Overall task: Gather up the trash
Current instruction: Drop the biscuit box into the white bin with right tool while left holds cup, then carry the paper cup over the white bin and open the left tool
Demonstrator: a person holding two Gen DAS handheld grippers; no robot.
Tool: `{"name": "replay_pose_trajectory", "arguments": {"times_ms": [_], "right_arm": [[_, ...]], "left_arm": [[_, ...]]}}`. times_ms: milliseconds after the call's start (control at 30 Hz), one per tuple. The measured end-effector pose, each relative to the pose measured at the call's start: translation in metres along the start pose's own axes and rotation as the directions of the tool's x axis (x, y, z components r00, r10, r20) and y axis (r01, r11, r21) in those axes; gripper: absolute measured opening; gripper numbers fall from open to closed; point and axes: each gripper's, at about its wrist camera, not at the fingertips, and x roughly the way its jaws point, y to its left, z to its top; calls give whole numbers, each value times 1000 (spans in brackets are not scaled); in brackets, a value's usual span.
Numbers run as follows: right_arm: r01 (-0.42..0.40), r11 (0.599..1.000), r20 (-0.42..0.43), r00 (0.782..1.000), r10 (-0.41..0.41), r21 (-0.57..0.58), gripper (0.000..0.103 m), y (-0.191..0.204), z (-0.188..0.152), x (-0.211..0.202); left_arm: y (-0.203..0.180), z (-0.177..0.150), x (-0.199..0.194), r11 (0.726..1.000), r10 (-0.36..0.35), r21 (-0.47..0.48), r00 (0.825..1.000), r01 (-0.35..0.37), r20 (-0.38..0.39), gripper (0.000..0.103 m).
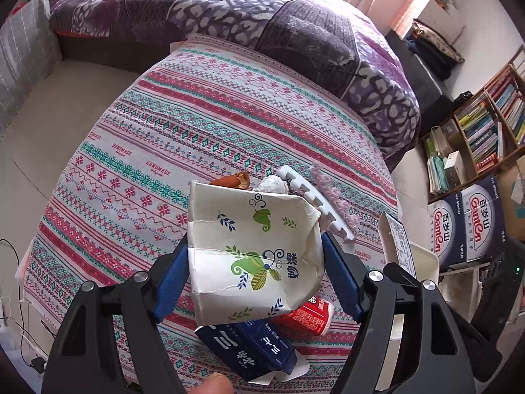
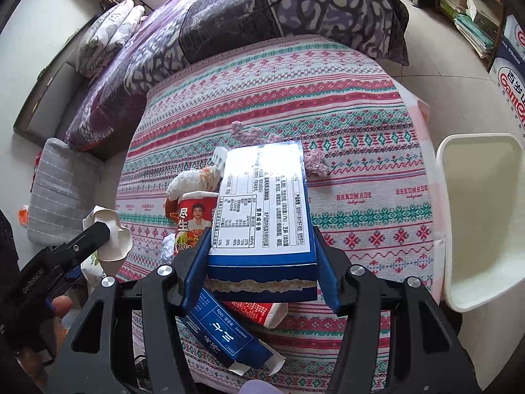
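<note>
**Both tools clamped on trash above the striped cloth**

The left tool is clamped on a crushed paper cup, its blue fingers pressing the cup's two sides. The right tool is clamped on a blue box, white label side up.

Only the left wrist view shows the cup's printed green leaves. Below the cup lie a dark blue carton and a red cup, and past the cup's far edge an orange peel, a white paper wad, a white comb-like strip and a lilac fuzzy piece, all on the cloth-covered counter.

The right wrist view shows the left tool from the side, the cup's crumpled rim sticking out past it. It also shows the whole open white bin just beside the counter's right edge; the left view catches only a corner of the bin. The dark blue carton lies under the held box, the red cup just to its left.
</note>
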Motion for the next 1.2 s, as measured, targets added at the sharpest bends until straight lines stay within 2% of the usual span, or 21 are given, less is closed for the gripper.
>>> {"name": "replay_pose_trajectory", "arguments": {"times_ms": [233,367,567,933,1033,1100,1200], "right_arm": [[57,998,69,996,-59,33,55,-25,4,-23],[111,992,120,986,-118,63,56,-45,6,-37],[213,968,199,951,-237,136,56,-81,10,-61],[328,890,205,893,-402,317,57,-158,15,-92],[345,867,213,874,-437,360,61,-173,13,-102],[352,852,223,861,-457,389,74,-183,12,-109],[362,827,237,839,-490,430,86,-195,9,-120]], "left_arm": [[-38,-6,7,999,-22,50,1000,22,2,75],[-62,-10,12,996,-32,79,999,32,4,75],[-103,-22,20,989,-40,142,999,36,26,75],[-172,-48,34,967,-81,247,995,66,51,75],[-191,-56,37,957,-97,277,994,79,52,75],[-203,-63,39,952,-104,295,993,84,51,75],[-220,-71,44,943,-116,319,992,95,46,75]]}}
